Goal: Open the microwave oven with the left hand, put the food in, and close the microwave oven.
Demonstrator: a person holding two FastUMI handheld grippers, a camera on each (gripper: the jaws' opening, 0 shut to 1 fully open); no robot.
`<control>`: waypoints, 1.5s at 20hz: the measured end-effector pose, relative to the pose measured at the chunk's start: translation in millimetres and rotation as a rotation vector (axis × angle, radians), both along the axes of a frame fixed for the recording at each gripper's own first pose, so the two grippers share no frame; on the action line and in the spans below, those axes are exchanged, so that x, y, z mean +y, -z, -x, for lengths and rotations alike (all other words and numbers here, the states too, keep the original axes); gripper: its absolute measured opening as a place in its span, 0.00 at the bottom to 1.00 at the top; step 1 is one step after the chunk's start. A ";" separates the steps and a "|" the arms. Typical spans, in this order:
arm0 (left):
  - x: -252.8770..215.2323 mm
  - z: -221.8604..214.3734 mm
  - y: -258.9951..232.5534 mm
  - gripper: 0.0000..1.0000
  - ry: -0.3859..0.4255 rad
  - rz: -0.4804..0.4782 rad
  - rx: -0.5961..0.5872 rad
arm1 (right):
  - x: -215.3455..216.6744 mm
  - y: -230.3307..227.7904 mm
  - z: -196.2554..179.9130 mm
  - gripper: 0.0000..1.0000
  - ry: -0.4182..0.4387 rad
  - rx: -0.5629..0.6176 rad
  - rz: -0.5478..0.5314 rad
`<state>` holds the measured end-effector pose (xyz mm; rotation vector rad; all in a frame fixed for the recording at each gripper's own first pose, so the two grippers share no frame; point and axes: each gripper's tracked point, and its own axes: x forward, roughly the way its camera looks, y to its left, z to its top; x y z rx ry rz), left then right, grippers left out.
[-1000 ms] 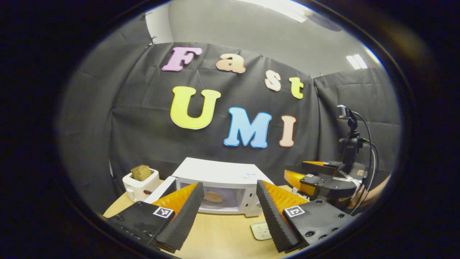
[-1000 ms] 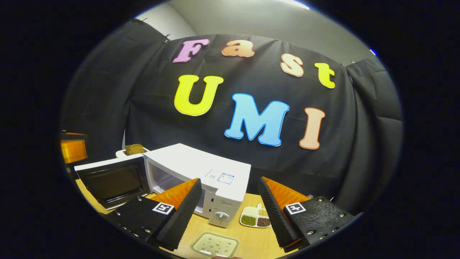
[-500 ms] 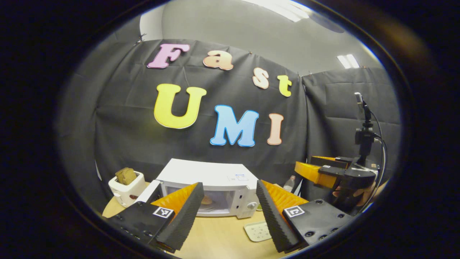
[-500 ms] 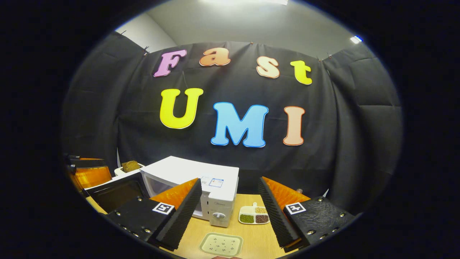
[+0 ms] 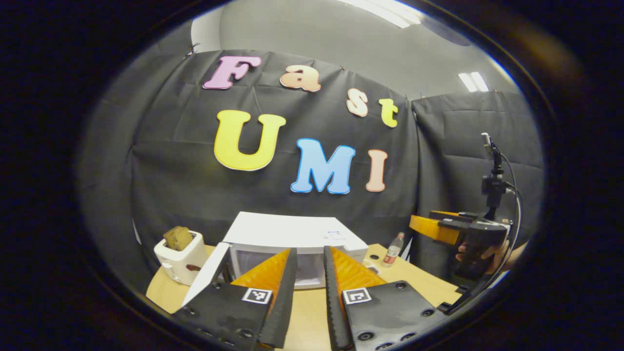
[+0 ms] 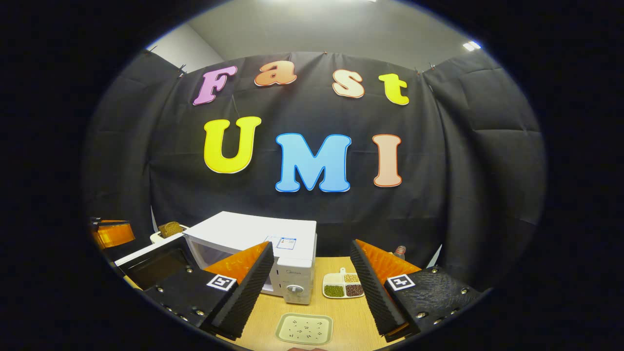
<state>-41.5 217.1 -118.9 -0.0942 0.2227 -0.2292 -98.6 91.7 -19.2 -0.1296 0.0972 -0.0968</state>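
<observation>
The white microwave (image 5: 292,231) stands at the back of the wooden table, its door (image 5: 204,278) swung open to the left. My left gripper (image 5: 309,251) sits in front of the oven's opening, its fingers drawn close with only a narrow gap and nothing between them; they hide the inside. In the right gripper view the microwave (image 6: 263,234) is left of centre with its dark-windowed door (image 6: 156,258) open. My right gripper (image 6: 311,246) is open and empty, back from the oven. The left gripper (image 6: 112,234) shows at the far left edge.
A white toaster (image 5: 178,251) holding bread stands left of the microwave. A water bottle (image 5: 392,248) stands to its right. A divided dish of beans (image 6: 343,287) and a pale green tray (image 6: 304,329) lie on the table. A hand (image 5: 482,253) holds the right gripper (image 5: 438,229).
My left gripper's fingers have closed from wide open to a narrow gap and now cover the oven's opening. The right gripper has drawn back and turned slightly right, still open.
</observation>
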 end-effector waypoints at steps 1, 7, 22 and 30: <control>16.9 4.1 1.6 0.22 -0.033 -0.031 0.004 | -2.2 -1.2 -2.0 0.97 0.004 -0.001 -0.002; 122.9 37.7 29.6 0.08 -0.199 -0.101 0.090 | -10.1 -11.0 -8.6 0.97 0.013 -0.015 -0.007; 207.5 125.6 163.6 0.08 -0.202 -0.226 0.429 | -21.5 -13.8 -5.8 0.96 0.015 -0.011 0.002; 180.2 126.4 150.9 0.07 -0.099 -0.230 0.423 | -17.7 -7.9 -4.1 0.96 0.017 0.010 -0.021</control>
